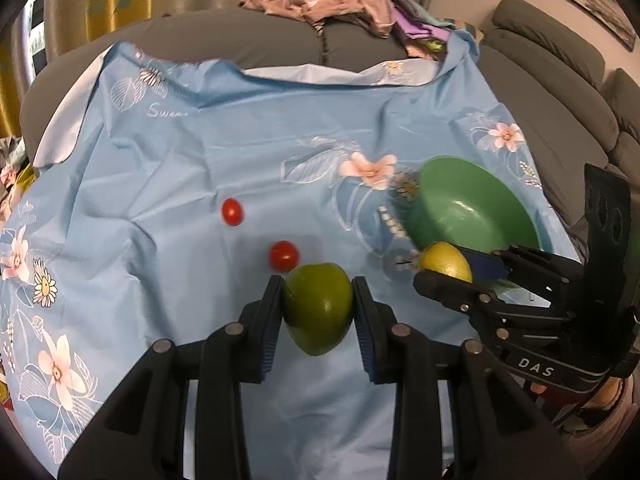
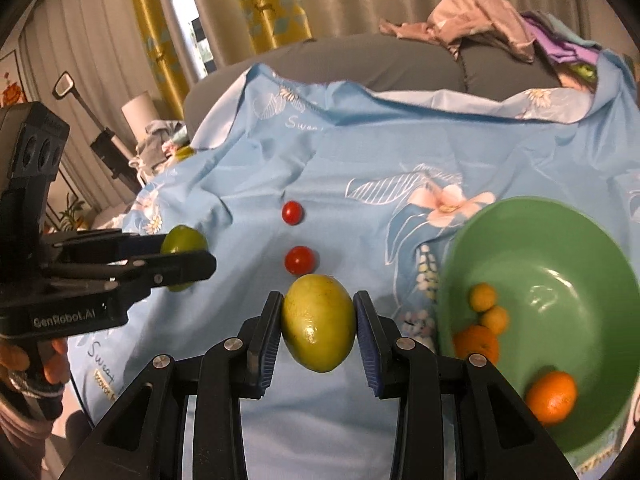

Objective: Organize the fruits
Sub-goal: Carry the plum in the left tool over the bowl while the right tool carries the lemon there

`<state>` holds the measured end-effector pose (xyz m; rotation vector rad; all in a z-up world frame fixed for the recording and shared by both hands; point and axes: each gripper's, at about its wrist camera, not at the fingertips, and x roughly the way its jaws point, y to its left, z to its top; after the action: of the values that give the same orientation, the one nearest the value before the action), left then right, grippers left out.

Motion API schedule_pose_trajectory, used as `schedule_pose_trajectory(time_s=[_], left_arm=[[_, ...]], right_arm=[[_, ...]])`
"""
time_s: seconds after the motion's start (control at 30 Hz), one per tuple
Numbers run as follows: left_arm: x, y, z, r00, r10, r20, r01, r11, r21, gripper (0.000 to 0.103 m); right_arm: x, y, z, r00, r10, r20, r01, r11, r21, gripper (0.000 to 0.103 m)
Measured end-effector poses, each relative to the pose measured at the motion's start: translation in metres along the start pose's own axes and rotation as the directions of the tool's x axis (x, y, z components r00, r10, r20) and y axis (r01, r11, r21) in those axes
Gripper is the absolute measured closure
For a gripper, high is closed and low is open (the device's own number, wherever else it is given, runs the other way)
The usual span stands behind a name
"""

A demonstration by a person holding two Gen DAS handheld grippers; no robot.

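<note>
Green fruit [image 1: 318, 308] sat clamped between the pads of the left tool [image 1: 318, 312], held clear above the blue floral cloth [image 1: 200, 152]. Yellow-green fruit [image 2: 318, 322] sat clamped likewise in the right tool [image 2: 318, 324]. Both grips fell across the widest part of a smooth, rounded skin; judged likely to squirt out if pressure eased or the tool tilted.

Ahead of the left tool, just past its fruit, lay two cherry tomatoes: the near tomato [image 1: 284, 256] almost under the fruit, the far tomato [image 1: 233, 211] further out. A dropped fruit could strike them and send them rolling down the creased cloth, which appeared to cover a soft grey sofa [image 1: 260, 40], not a flat desk.

To the right of the right tool stood the green bowl [image 2: 560, 232], holding two oranges and two small yellow fruits. It looked tilted on the soft surface; a hard drop or a knock on its rim might tip it.

The two tools worked near each other, so a shared path to the bowl risked a collision.
</note>
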<state>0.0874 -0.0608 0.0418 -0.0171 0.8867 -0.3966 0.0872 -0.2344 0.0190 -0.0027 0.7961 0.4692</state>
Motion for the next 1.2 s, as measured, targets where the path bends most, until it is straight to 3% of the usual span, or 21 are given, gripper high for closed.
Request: schedule_pose_trajectory(time_s=[0.5,1.2], left_arm=[[0.004,-0.071,0.027,0.998,-0.059,0.024,0.055,0.99,0.127,0.069],[0.083,-0.152,0.072,0.989,-0.131,-0.066,0.144,0.95,0.275,0.069]], right_arm=[[-0.044,-0.047,-0.003,0.994,-0.072,0.082,0.065,0.994,0.084,0.065],[-0.062,-0.14,-0.007,0.976,-0.204,0.081,0.181,0.955,0.234,0.065]])
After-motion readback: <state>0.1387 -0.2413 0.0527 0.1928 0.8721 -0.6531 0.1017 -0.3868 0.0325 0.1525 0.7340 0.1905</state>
